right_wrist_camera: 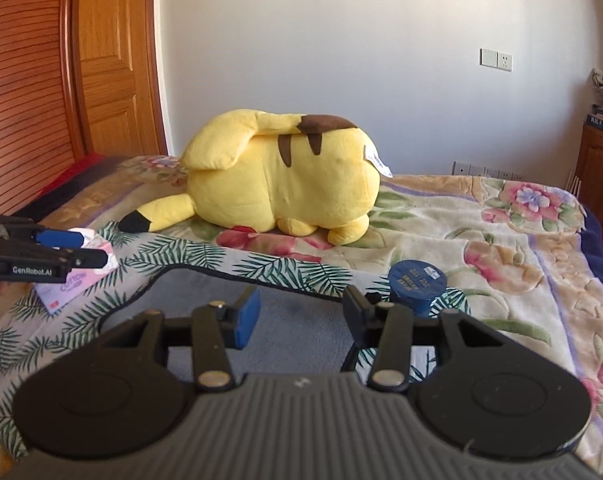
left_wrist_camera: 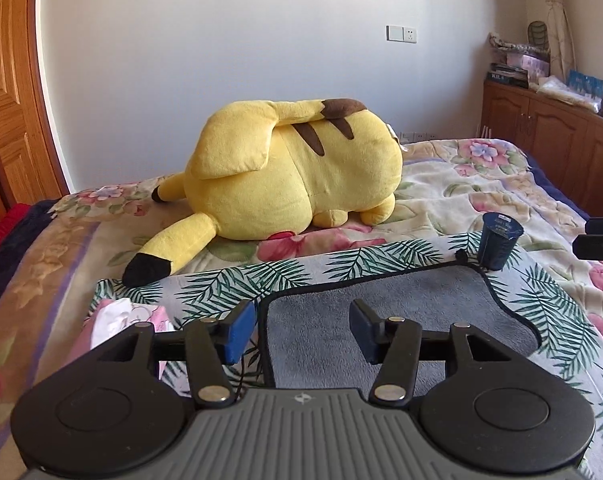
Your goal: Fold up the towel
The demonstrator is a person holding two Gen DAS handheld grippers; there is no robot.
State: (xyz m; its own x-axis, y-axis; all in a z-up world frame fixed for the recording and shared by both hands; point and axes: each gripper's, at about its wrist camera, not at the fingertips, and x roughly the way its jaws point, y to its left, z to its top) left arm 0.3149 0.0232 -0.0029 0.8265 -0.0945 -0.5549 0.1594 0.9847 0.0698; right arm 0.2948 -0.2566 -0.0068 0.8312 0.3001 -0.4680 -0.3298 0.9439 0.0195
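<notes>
Tissue pack (right_wrist_camera: 75,276): pink, lying at the left on the leaf-print cloth (left_wrist_camera: 365,258), just beyond the left gripper.
Left gripper (left_wrist_camera: 301,330): jaws released and apart, empty, poised low over the towel's left part, one blue pad near its black-piped left edge.
Towel (left_wrist_camera: 381,316): grey, with black piping, spread flat on the leaf-print cloth on the bed (right_wrist_camera: 513,240); not yet folded.
Handling: probably light, soft and limp, so it should sag and drape when lifted; the plush pile likely grips the pads well. The piped corners and edges look like the firmest places to pinch, one per gripper.
Right gripper (right_wrist_camera: 301,316): jaws parted, holding nothing, above the towel's right part.
Dark blue cup (right_wrist_camera: 417,286): upright by the towel's far right corner, close enough to be knocked over.
Pikachu plush (left_wrist_camera: 297,164): lying behind, apart from the towel.
</notes>
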